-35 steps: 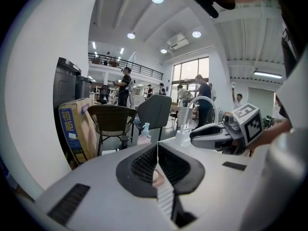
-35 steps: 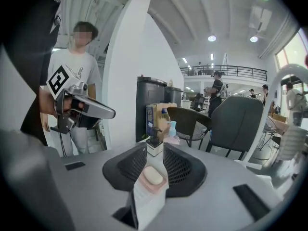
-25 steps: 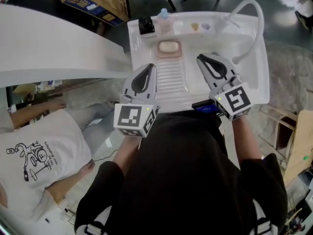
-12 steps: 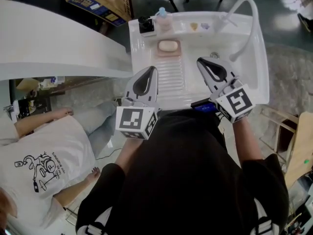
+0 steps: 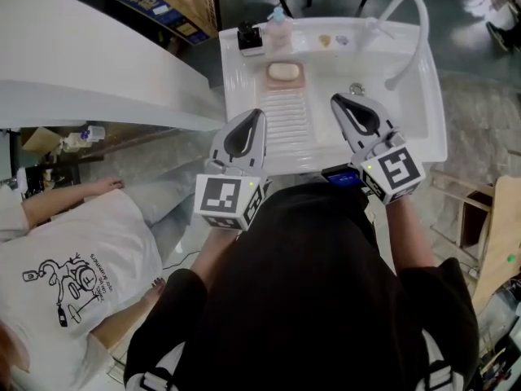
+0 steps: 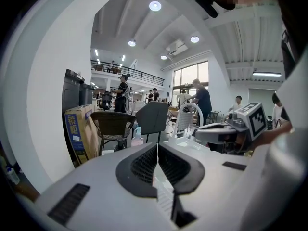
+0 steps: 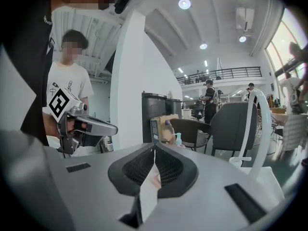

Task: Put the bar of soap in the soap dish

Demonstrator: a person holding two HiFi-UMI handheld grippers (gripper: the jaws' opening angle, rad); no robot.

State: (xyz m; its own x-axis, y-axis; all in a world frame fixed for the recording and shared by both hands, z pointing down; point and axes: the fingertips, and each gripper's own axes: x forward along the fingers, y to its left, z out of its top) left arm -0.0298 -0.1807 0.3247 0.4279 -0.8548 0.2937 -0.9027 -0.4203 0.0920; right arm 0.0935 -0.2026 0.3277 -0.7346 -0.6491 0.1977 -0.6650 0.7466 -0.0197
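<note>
A pale oval bar of soap lies in the pink soap dish at the back of the white sink, above the ribbed washboard. My left gripper hovers over the washboard's near left part, shut and empty, well short of the soap. My right gripper hangs over the basin to the right of the soap, also shut with nothing in it. In the left gripper view the jaws meet in a thin line. The right gripper view shows its jaws pressed together too.
A small black object and a pump bottle stand on the sink's back ledge. A curved white faucet hose arches over the basin's right side. A cardboard box sits behind. A person in a white T-shirt is at lower left.
Both grippers have drawn back a little from the soap dish toward the person. The soap stays in the dish.
</note>
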